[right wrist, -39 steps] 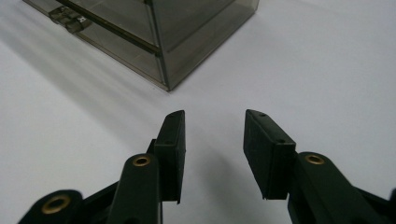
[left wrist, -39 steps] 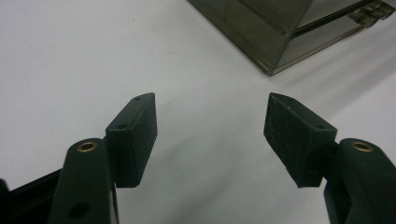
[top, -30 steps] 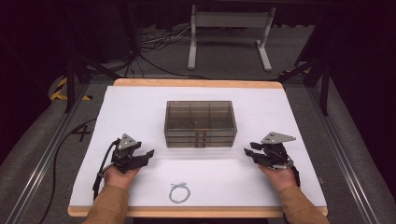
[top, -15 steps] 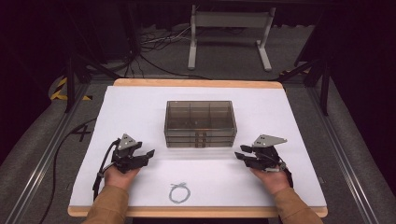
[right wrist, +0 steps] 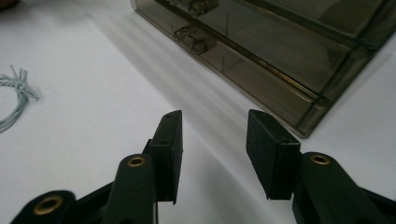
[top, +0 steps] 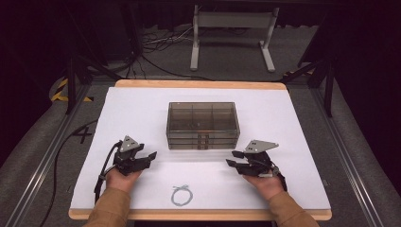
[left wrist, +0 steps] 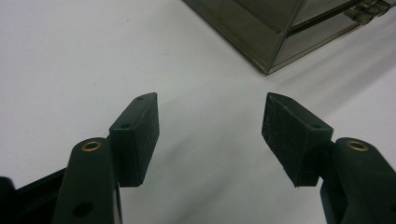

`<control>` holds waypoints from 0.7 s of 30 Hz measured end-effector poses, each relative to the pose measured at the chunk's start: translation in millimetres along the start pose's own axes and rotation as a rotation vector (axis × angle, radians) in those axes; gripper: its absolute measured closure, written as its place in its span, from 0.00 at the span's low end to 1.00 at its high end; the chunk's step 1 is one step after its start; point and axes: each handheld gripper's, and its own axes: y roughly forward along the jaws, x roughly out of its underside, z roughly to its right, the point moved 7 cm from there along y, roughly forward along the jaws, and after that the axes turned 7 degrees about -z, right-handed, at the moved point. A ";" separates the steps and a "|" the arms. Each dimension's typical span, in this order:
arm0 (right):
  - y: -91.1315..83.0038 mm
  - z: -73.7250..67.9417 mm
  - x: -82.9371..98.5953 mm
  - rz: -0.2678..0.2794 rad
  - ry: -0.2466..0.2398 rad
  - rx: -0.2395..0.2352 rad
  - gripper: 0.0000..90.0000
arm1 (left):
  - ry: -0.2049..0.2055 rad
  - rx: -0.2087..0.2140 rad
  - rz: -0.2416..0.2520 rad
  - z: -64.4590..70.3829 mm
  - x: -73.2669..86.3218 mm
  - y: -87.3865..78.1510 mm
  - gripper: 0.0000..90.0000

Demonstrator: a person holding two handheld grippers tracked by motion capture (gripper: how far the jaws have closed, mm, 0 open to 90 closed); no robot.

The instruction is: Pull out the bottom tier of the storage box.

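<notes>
A smoky see-through drawer box (top: 202, 124) stands at the middle of the white table top (top: 142, 109), with small drawer handles (right wrist: 191, 37) on its near face. A coiled pale wire loop (top: 180, 195) lies near the front edge, also seen as the loop (right wrist: 14, 100) at the left of the right gripper view. My left gripper (top: 149, 157) rests left of the box, open and empty (left wrist: 210, 126), its view catching the box corner (left wrist: 275, 42). My right gripper (top: 232, 158) sits right of the box front, open and empty (right wrist: 215, 140).
The table's wooden rim (top: 198, 84) runs along the far side. Beyond it stand a grey metal stand (top: 231, 33) and floor cables (top: 161, 52). Dark rails (top: 52, 146) flank the table. Bare white surface lies between the two grippers.
My right gripper has slid left, toward the front of the box. The left gripper has stayed where it was.
</notes>
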 end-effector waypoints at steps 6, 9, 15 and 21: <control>7.9 -11.4 -3.0 0.003 -0.038 -0.020 0.61 | 0.000 -0.001 -0.001 0.3 0.1 0.3 0.42; 9.8 -14.0 -3.4 0.001 -0.046 -0.027 0.60 | 0.001 -0.001 -0.001 0.4 0.0 0.5 0.42; 16.7 -22.0 -5.2 -0.005 -0.057 -0.044 0.58 | 0.003 -0.001 -0.002 0.6 0.1 0.4 0.42; 23.2 -29.7 -7.8 -0.004 -0.070 -0.063 0.56 | 0.006 -0.002 -0.004 0.8 0.2 0.4 0.42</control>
